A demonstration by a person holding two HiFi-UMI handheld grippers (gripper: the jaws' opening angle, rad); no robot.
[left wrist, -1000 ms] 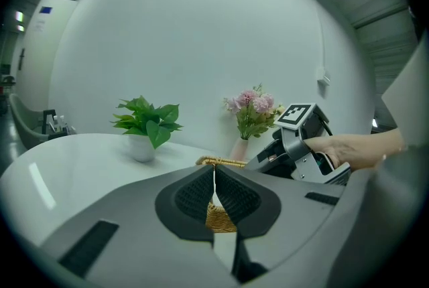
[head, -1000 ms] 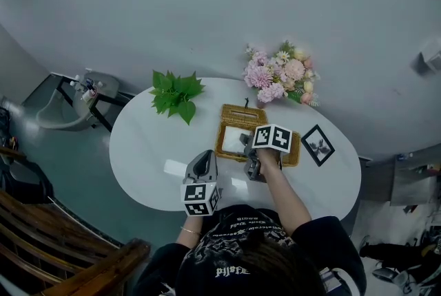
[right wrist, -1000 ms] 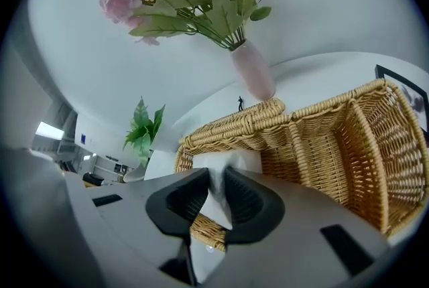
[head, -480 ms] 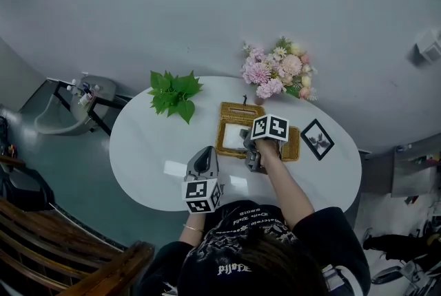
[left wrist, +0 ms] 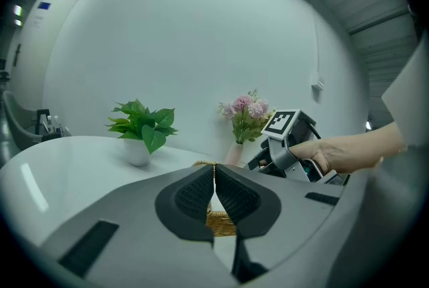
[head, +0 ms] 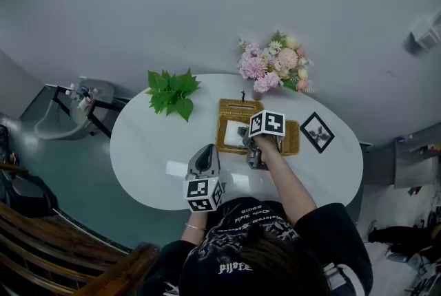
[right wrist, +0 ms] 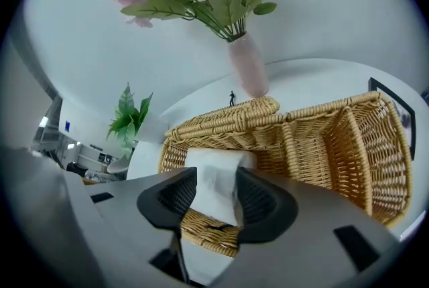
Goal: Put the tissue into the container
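A white tissue (right wrist: 214,161) lies in the left compartment of a wicker basket (right wrist: 322,132) on the round white table (head: 145,143). My right gripper (right wrist: 216,181) points steeply down over that compartment. Its jaws have just been opening, and they stand apart with the tissue between them, the pads off it. In the head view the right gripper (head: 246,135) hangs over the basket (head: 293,142), partly covering the tissue (head: 233,138). My left gripper (head: 204,155) rests near the table's front edge, jaws together and holding nothing; in its own view the left gripper (left wrist: 214,189) faces the basket (left wrist: 221,221).
A potted green plant (head: 172,91) stands at the back left and a vase of pink flowers (head: 272,67) behind the basket. A small black figurine (head: 242,95) and a framed picture (head: 317,133) flank the basket. A wooden chair (head: 62,246) sits lower left.
The head camera has shifted slightly. Both grippers keep their places on the table, the right one still over the basket's left compartment.
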